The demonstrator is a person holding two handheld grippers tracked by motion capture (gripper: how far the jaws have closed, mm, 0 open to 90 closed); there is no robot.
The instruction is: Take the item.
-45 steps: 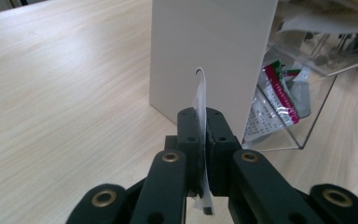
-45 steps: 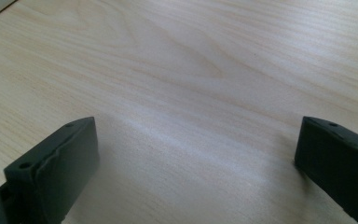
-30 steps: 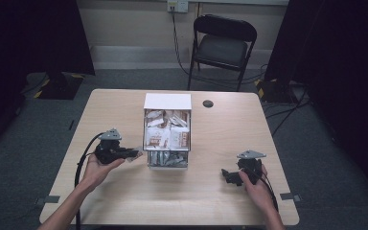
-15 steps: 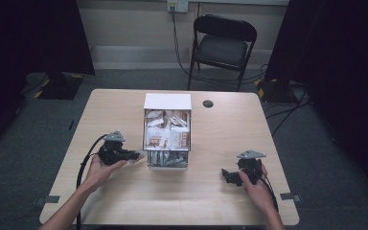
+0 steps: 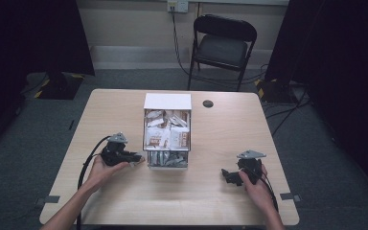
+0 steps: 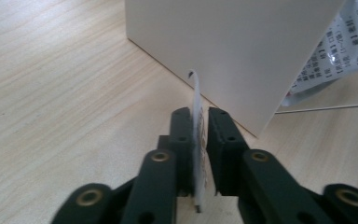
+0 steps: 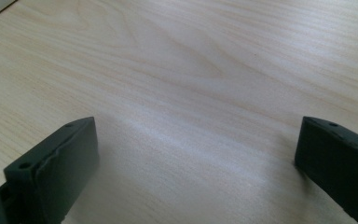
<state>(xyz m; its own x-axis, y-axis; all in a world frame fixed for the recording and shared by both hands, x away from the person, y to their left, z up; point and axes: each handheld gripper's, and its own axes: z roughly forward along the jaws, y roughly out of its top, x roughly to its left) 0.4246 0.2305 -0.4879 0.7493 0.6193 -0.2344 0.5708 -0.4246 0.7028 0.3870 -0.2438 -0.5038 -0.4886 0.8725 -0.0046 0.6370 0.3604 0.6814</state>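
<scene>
A white box point(image 5: 167, 136) with a clear front, full of several small white packets point(image 5: 165, 136), stands mid-table. My left gripper point(image 5: 136, 158) lies just left of the box's front corner, pointing at it. In the left gripper view a thin white packet point(image 6: 198, 135) stands edge-on between the black jaws of the left gripper point(image 6: 200, 112). The jaws have just been opening, and a narrow gap shows beside the packet. The box's white side point(image 6: 223, 46) rises close ahead. My right gripper point(image 5: 226, 175) rests at the front right, open over bare wood point(image 7: 196, 135).
The light wooden table point(image 5: 124, 206) has a small black round object point(image 5: 208, 103) behind the box. A black folding chair point(image 5: 223, 45) stands beyond the far edge. Printed packets point(image 6: 326, 51) show through the box's clear front.
</scene>
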